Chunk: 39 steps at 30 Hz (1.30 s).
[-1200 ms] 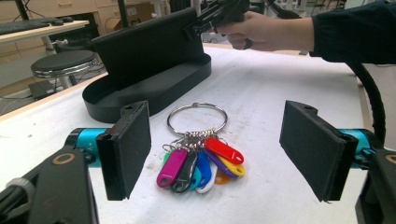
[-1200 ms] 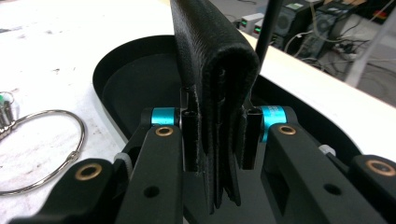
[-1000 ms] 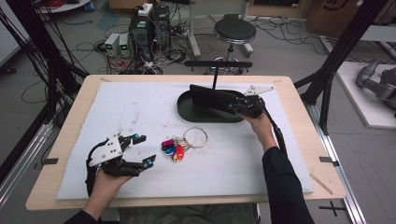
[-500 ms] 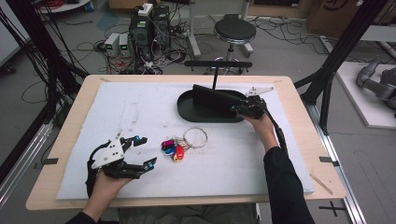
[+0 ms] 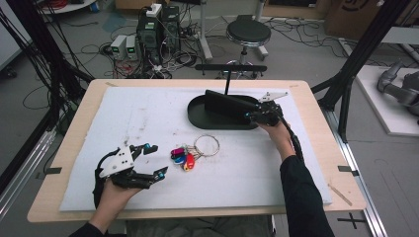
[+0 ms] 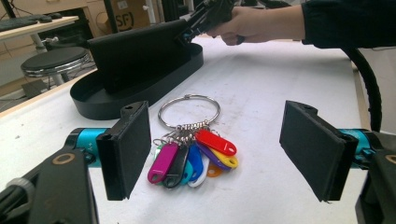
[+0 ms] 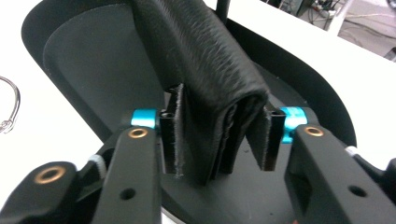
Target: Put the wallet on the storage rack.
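From above, a person works two hand-held grippers over a white-covered counter (image 5: 148,113). The right gripper (image 5: 261,116) reaches into an oval black tray (image 5: 197,114) at the far centre, clamped on the end of a folded black wallet (image 5: 228,101) that stands tilted in the tray. The left gripper (image 5: 154,159), jaws spread wide, rests near the front edge, just left of a key ring (image 5: 206,145) with a bunch of coloured tags (image 5: 182,157) lying between the two hands.

Along the left gripper (image 6: 215,151), the separated pads frame the tags (image 6: 194,156) and ring (image 6: 188,111), which lie flat on the counter just ahead, not yet touched.

Along the right gripper (image 7: 219,140), both pads press the grained leather wallet (image 7: 201,65) from either side, its lower end inside the tray (image 7: 88,56).

The step in hand appears to be handling the wallet at the tray. The keys look next: the left gripper would need to advance, lower and close squarely on the bunched tags.
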{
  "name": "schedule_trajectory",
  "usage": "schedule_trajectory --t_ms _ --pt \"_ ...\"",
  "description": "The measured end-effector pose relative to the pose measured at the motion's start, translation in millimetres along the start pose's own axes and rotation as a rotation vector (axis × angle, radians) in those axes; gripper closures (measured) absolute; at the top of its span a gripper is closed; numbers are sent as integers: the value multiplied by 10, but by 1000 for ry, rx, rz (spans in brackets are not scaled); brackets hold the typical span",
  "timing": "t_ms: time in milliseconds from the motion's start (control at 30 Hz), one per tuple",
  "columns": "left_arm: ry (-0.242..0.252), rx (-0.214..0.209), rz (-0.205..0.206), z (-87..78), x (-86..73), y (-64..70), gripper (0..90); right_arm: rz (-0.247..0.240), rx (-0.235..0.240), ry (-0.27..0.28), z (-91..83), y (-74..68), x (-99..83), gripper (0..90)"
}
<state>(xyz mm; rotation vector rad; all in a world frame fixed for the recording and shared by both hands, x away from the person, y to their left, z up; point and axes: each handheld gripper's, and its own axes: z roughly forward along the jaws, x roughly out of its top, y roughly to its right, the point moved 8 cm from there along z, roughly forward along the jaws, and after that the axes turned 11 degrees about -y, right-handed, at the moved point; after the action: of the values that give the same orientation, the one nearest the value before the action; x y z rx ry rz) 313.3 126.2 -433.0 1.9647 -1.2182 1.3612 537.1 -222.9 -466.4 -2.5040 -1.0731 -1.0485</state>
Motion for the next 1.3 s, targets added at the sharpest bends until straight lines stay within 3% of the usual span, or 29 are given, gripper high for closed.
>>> schedule_trajectory --t_ms 200,333,467,633,867,967,1133,1300 --pt "-5 -4 6 20 2 2 249 10 -39 5 -89 29 17 476" --pt "-6 -4 2 37 5 -4 249 13 -40 12 -162 36 15 436" --pt "-12 -5 -3 61 2 -20 249 53 -29 46 -321 68 19 364" --pt "-14 -10 -42 91 11 -60 249 61 -24 66 -467 55 15 343" --pt "-43 18 -92 101 22 -186 252 68 -11 128 -918 -27 -31 322" --pt "-35 2 -86 81 32 -222 249 58 -18 143 -1054 -88 -77 322" --pt "-48 47 -104 63 -7 -344 243 57 -19 179 -1265 -213 -214 317" --pt "-61 87 -104 54 -55 -409 243 76 -24 206 -1359 -271 -338 314"
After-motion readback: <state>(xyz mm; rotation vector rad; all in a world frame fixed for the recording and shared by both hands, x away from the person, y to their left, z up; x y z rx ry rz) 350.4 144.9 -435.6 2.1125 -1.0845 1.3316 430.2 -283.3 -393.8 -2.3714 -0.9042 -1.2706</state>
